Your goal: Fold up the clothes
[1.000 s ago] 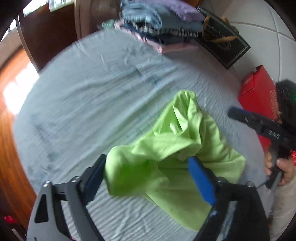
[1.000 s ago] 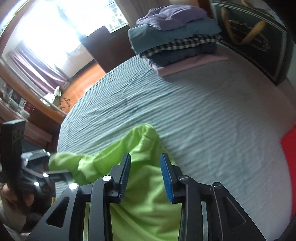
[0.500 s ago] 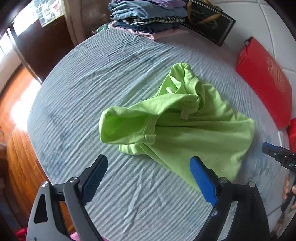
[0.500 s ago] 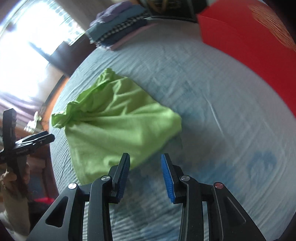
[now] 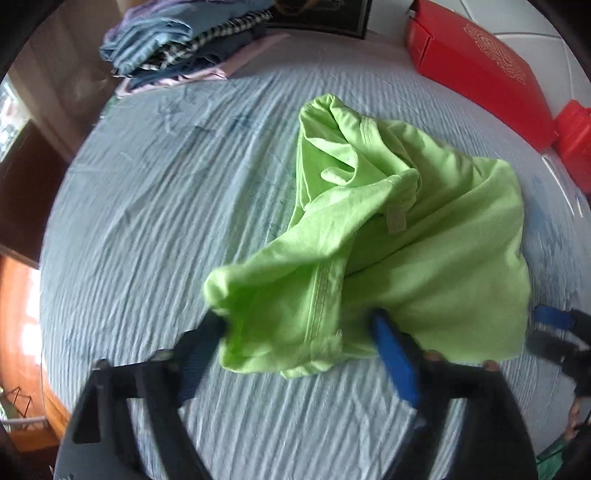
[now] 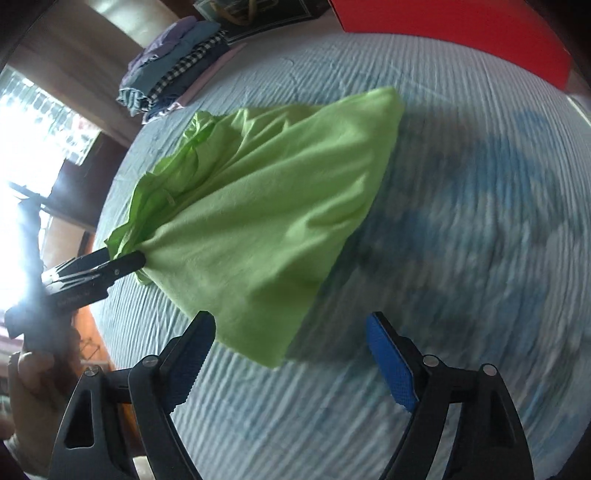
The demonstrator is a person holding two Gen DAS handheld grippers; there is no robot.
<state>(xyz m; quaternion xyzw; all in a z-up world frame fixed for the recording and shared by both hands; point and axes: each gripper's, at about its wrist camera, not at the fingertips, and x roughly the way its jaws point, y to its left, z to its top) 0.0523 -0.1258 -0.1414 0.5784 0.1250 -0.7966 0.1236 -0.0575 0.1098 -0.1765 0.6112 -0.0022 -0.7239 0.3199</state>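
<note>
A lime green shirt (image 5: 424,236) lies crumpled on the blue-grey bed sheet (image 5: 155,206). My left gripper (image 5: 295,319) is open, and the shirt's near bunched edge sits between its fingers. In the right wrist view the shirt (image 6: 266,229) spreads out towards me, with the left gripper (image 6: 110,266) at its bunched left end. My right gripper (image 6: 290,321) is open wide, and the shirt's near hem corner reaches just between its fingertips. The right gripper (image 5: 554,332) also shows at the right edge of the left wrist view, beside the hem.
A stack of folded clothes (image 5: 184,44) sits at the far side of the bed. A red box (image 5: 476,62) and a red container (image 5: 576,147) stand at the right edge. A dark framed item (image 5: 325,18) leans behind. Wooden floor (image 5: 18,332) lies off the left side.
My left gripper has moved forward, so the shirt's near edge now lies between its fingers. My right gripper has opened wider and come up to the hem corner.
</note>
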